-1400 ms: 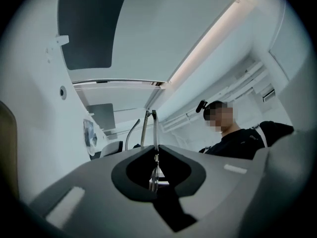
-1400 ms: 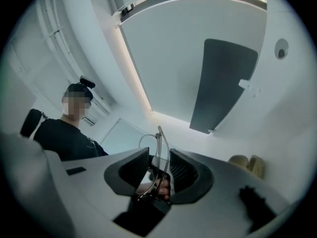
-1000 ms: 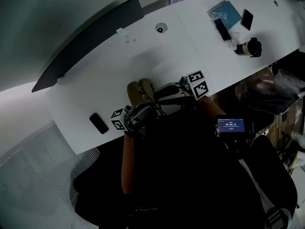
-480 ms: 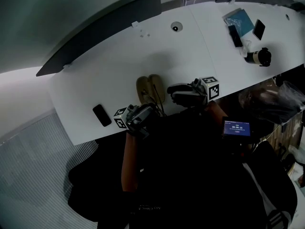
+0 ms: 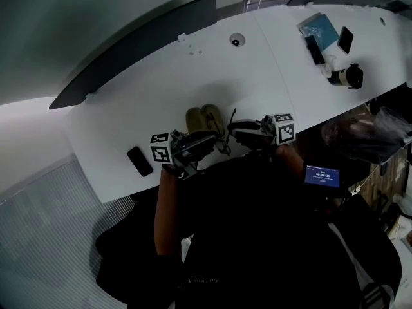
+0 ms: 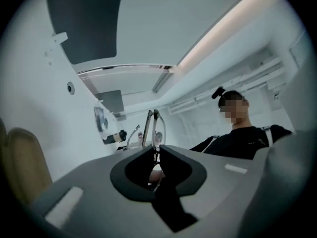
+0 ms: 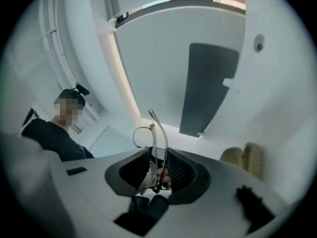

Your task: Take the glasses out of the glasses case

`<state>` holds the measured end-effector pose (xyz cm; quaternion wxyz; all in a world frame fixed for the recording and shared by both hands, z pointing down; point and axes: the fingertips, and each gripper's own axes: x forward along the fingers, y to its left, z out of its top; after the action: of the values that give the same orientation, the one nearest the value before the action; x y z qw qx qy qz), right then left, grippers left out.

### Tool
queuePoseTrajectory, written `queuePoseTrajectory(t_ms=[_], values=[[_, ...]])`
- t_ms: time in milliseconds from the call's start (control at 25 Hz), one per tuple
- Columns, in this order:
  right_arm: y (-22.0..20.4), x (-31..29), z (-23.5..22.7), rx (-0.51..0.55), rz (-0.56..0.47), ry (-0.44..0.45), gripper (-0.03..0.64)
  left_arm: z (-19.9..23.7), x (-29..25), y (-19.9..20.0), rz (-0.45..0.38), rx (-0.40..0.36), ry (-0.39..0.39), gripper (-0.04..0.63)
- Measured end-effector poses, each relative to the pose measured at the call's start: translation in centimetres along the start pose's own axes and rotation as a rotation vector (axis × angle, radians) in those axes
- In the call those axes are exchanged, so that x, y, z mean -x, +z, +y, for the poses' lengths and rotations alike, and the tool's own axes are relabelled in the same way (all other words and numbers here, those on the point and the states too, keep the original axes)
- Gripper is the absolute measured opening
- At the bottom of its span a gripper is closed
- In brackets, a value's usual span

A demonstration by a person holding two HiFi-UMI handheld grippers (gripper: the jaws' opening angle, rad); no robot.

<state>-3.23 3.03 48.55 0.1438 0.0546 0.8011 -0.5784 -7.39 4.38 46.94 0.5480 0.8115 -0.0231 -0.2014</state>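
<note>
The left gripper (image 6: 154, 149), nearly closed, pinches the thin wire-rimmed glasses (image 6: 154, 125). The right gripper (image 7: 157, 155), its ribbed jaws having just been closing, clamps them too. The rounded tan case (image 5: 205, 119) lies just beyond.

The tan glasses case (image 5: 206, 120) sits on a white table (image 5: 129, 108). The glasses (image 7: 154, 150) are dark-rimmed and the phone (image 5: 140, 161) is black. Black-and-white square markers pattern the left hand-held gripper (image 5: 214, 144) and the right hand-held gripper (image 5: 234, 132).

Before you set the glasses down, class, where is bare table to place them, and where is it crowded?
Bare: the broad white table between the open glasses case and the round grommet, and the stretch from the case rightward to the far corner. Crowded: that corner, with a blue pouch, dark slabs and a cylinder; also the near edge around the case and black phone.
</note>
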Motion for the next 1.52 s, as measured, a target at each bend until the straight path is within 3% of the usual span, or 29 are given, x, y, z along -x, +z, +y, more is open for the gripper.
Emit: queuePoseTrajectory(t_ms=[80, 160, 280, 360, 520, 720, 880, 960, 1200, 1520], values=[[0.8, 2.2, -1.4, 0.015, -0.070, -0.094, 0.114, 0.7, -0.7, 1.4, 0.111, -0.013, 0.046, 0.049], [1.0, 3.9, -1.9, 0.014, -0.120, -0.137, 0.112, 0.6, -1.5, 3.1, 0.179, -0.009, 0.023, 0.029], [1.4, 5.0, -1.0, 0.028, -0.174, -0.123, 0.112, -0.2, -2.3, 4.2, 0.275, 0.025, -0.062, 0.025], [2.1, 4.6, 0.2, 0.065, -0.186, -0.091, 0.112, -0.6, -3.2, 4.0, 0.288, 0.041, -0.119, 0.025], [4.2, 2.6, 2.0, 0.137, -0.216, -0.040, 0.107, -3.1, -4.8, 3.3, 0.187, 0.040, -0.312, 0.025], [5.8, 3.5, 5.1, 0.168, -0.318, 0.076, 0.081, -4.9, -3.4, 5.8, -0.075, 0.042, -0.463, 0.025], [5.3, 2.9, 6.3, 0.168, -0.281, 0.155, 0.044, -6.9, -2.4, 6.3, -0.168, 0.038, -0.581, 0.025], [5.3, 2.2, 7.2, 0.143, -0.269, 0.239, 0.011, -8.2, -2.1, 6.0, -0.195, 0.047, -0.654, 0.025], [4.2, -1.3, 11.2, 0.016, -0.149, 0.565, 0.008, -11.2, -1.4, 5.3, -0.241, 0.069, -0.816, 0.025], [2.9, -3.8, 12.6, -0.074, -0.010, 0.695, 0.008, -11.8, -2.4, 3.9, -0.191, 0.121, -0.870, 0.025]])
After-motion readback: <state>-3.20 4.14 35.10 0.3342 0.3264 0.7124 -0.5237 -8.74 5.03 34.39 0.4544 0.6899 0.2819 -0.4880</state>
